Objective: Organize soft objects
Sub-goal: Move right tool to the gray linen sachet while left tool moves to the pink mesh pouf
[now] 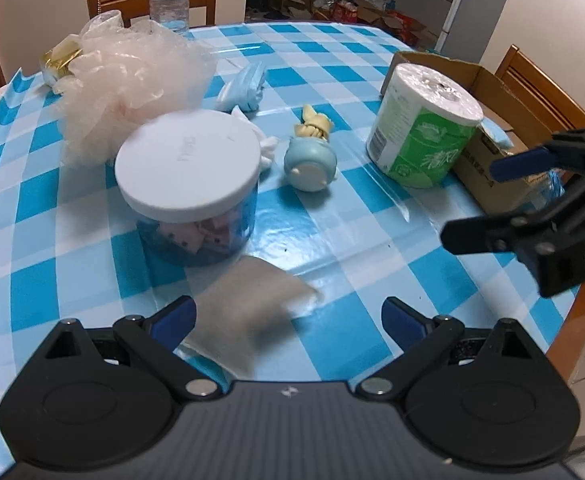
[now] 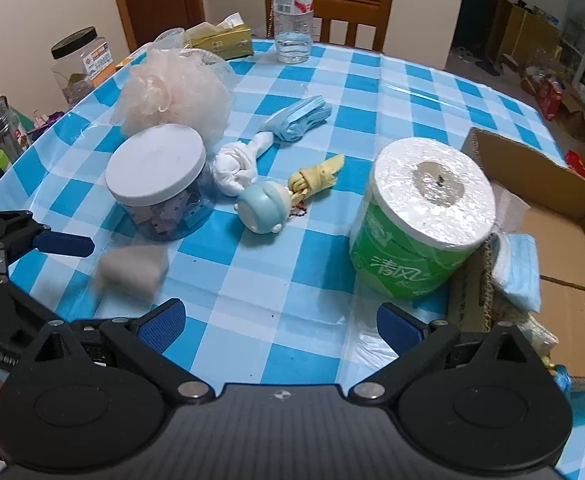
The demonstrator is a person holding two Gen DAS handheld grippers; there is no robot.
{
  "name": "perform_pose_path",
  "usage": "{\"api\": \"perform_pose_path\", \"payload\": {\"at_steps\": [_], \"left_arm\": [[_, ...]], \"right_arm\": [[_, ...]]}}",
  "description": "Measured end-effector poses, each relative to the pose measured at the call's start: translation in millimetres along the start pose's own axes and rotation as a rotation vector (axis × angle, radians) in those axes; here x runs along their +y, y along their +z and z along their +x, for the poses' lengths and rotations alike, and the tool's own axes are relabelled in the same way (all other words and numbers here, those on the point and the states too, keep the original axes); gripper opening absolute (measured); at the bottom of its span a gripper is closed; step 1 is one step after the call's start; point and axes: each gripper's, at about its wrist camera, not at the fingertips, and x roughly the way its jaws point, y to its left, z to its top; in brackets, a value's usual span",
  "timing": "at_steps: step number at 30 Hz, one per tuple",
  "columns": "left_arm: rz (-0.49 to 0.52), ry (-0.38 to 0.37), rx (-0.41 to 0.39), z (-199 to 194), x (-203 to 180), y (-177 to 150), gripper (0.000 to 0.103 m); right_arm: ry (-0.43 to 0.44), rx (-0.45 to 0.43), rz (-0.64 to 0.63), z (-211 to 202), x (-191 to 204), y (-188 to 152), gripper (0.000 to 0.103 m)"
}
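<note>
Blue-white checked cloth covers the tabletop. Left gripper: fingers wide open, nothing held; a grey pad, blurred, lies betw. them, closer to the left finger, whether it touches can't tell. Right gripper: fingers wide open too, empty, bare cloth betw. them. Pad is ahead-left of the right fingers, next to the left gripper's blue tip. Ahead of the left fingers: jar w/ white lid, pink mesh puff behind it. Ahead-centre: blue toy on its side, touching a yellow knotted cloth; white knotted cloth and blue mask further off. Ahead-right of the right fingers: green-wrapped paper roll upright, against a cardboard box; a mask stack sits on the box's near wall.
</note>
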Motion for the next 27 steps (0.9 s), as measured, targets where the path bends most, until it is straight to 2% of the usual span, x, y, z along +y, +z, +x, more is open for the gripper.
{"api": "perform_pose_path", "payload": {"at_steps": [4, 8, 18, 24, 27], "left_arm": [[-0.034, 0.024, 0.012, -4.3, 6.5, -5.8, 0.099], [-0.073, 0.080, 0.034, -11.6, 20.4, -18.1, 0.099], [-0.155, 0.177, 0.079, -32.7, 54.8, -46.5, 0.099], [-0.166, 0.221, 0.093, -40.3, 68.0, -55.4, 0.099], [-0.172, 0.220, 0.095, -41.4, 71.9, -57.1, 0.099]], "right_arm": [[0.038, 0.016, -0.023, 12.2, 5.0, 2.7, 0.103], [0.082, 0.031, -0.064, 29.0, 19.3, 6.7, 0.103], [0.201, 0.038, -0.172, 75.1, 84.4, 21.4, 0.103], [0.182, 0.023, -0.201, 97.7, 114.5, 18.9, 0.103], [0.137, 0.013, -0.190, 106.4, 121.6, 16.3, 0.103]]}}
